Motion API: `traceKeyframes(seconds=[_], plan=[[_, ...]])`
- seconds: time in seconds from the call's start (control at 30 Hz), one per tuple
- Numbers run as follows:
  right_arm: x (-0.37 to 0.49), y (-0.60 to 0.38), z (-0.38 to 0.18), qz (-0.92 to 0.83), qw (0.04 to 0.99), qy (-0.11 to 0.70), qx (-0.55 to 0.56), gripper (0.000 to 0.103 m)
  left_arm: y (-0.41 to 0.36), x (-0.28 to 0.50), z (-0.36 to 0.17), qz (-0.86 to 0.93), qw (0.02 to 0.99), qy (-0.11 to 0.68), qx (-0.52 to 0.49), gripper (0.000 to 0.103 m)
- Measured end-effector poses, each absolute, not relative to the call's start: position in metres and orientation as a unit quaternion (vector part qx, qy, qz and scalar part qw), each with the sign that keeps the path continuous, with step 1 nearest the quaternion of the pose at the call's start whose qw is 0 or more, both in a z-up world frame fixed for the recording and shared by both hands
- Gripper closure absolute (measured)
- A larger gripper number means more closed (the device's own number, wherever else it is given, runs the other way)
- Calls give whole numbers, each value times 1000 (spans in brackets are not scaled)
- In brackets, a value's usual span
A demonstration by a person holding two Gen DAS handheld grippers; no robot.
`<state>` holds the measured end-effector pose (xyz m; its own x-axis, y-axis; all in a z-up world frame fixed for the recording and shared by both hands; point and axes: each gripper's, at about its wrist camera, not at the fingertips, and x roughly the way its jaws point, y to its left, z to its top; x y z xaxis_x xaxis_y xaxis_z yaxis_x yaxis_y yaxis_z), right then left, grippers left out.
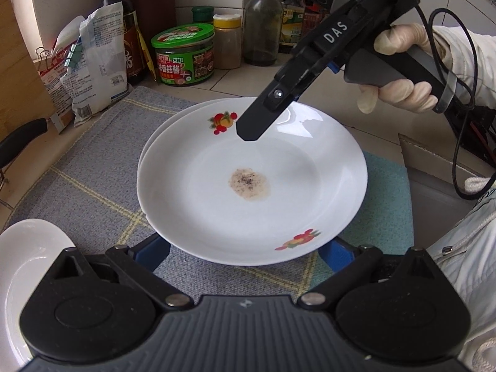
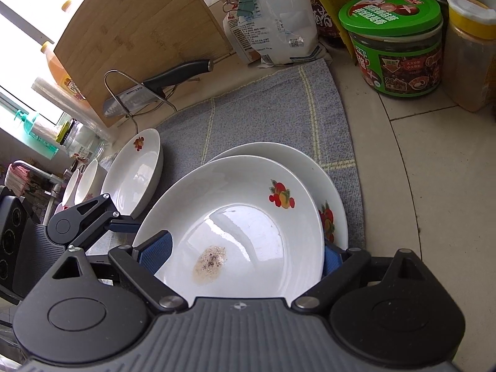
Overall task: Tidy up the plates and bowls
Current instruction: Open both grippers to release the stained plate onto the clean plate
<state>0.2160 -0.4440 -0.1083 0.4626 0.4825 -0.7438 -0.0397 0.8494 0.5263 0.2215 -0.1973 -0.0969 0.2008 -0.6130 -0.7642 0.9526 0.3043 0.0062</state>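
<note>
Blue pads (image 1: 153, 255) of my left claw (image 1: 245, 254) are nearest to me, one on each side of the near rim of the top plate (image 1: 294, 192). The rim lies over both pads and hides them partly. The jaws stand wide, but I cannot tell if they press on the plate.

I count three plates. Two are stacked on the grey cloth (image 1: 93, 170): the top plate, with a brown stain (image 1: 249, 184) in its middle, sits on the lower plate (image 1: 173, 117), shifted a little toward me. The third plate (image 2: 133, 170) leans apart at the left edge of the cloth. Beside it stand two bowls (image 2: 88, 179), tilted on their sides. Behind there is one knife (image 2: 161, 82) in a wire stand, one cutting board (image 2: 139, 37) and one green-lid jar (image 2: 393, 40).

My right claw (image 2: 245, 257) comes from the far right, pointing steeply down over the far side of the top plate. Its jaws are wide apart and I see nothing gripped; the one finger visible from the left camera hangs above the plate. My right hand (image 1: 400, 93), in a pale glove, holds the handle with the fingers wrapped around it.
</note>
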Motion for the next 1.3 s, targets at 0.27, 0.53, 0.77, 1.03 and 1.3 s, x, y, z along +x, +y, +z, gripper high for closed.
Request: traceKeyframes(seconds=[0.27,0.53,0.77,1.03,1.3], plan=[[212,-449,-107,145,829,490,226,6,-197,222,-95,-536,735,328,256,3],[205,-449,-101,133,833,487,227,6,-195,217,-92,-548,732,313,258,2],[193,-448,-95,119,838,481,227,6,-191,211,-91,-556,730,305,256,2],[181,-442,-92,99,842,481,221,6,-178,199,-86,-561,732,293,252,2],[170,-435,-90,72,848,480,215,6,-162,189,-82,-562,736,288,243,2]])
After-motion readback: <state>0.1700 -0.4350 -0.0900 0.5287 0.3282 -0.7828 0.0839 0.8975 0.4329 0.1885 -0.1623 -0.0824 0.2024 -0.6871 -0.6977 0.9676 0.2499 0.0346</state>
